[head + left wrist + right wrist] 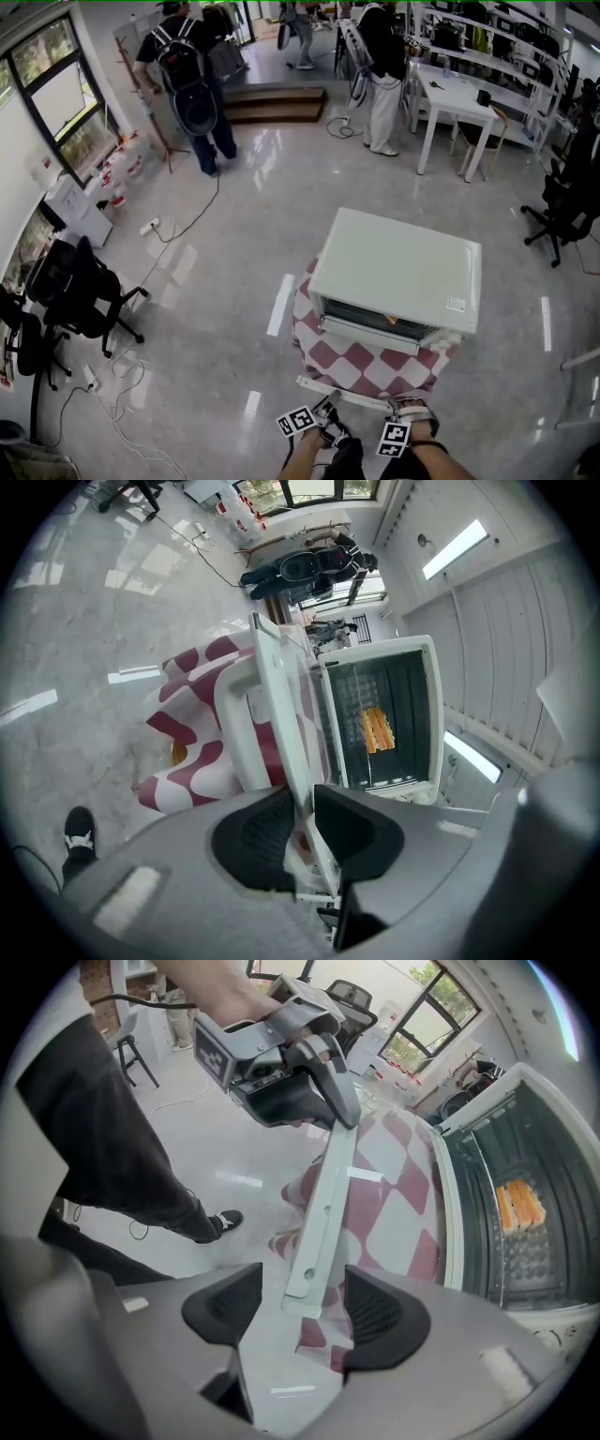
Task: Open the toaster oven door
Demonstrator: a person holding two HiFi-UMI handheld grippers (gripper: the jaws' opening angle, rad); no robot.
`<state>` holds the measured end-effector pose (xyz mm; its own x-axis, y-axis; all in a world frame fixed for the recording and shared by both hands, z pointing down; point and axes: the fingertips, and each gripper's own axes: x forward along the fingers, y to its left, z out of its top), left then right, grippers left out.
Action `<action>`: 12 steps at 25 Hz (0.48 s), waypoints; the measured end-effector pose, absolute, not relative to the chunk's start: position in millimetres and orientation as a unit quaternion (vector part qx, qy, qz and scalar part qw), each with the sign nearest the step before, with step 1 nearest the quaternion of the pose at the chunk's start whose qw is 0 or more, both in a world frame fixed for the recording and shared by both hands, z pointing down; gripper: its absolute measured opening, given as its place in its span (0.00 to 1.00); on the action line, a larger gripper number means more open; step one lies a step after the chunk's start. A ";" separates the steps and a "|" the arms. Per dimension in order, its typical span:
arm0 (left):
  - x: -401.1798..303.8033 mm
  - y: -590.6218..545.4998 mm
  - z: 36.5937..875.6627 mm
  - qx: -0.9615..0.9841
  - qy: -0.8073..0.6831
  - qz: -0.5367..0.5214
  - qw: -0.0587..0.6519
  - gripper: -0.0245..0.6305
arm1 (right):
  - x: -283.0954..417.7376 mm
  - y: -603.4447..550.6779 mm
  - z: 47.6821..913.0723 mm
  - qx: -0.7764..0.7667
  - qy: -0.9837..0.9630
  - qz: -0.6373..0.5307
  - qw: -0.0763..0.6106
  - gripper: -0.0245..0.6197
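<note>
A white toaster oven (398, 267) stands on a table under a red-and-white checked cloth (361, 364). Its door hangs open toward me, and the white door handle (343, 394) lies low at the front. My left gripper (305, 813) is shut on that handle (281, 696), the bar pinched between its pads. In the right gripper view the left gripper (339, 1115) holds the handle's far end. The near end of the handle (323, 1204) sits between the open jaws of my right gripper (305, 1302), with gaps on both sides. Orange food (377, 728) rests on the rack inside.
Black office chairs (80, 286) and cables (122, 394) lie on the floor to the left. Two people (192, 84) stand at the back, near a white desk (459, 98). Another black chair (567, 202) is at the right. My own leg (122, 1166) is left of the table.
</note>
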<state>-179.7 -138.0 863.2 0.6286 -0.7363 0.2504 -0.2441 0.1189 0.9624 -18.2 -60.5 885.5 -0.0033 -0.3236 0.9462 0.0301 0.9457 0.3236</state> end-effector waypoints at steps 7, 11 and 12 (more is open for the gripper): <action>-178.6 -136.0 872.6 0.625 -0.382 -0.198 0.651 0.14 | -18.8 -53.0 895.5 0.107 -0.705 -0.101 0.694 0.45; -178.6 -138.4 874.1 0.622 -0.385 -0.209 0.649 0.14 | -18.9 -53.1 897.2 0.106 -0.709 -0.096 0.690 0.47; -178.6 -137.3 874.1 0.620 -0.389 -0.209 0.648 0.14 | -19.1 -52.2 897.1 0.105 -0.711 -0.095 0.689 0.47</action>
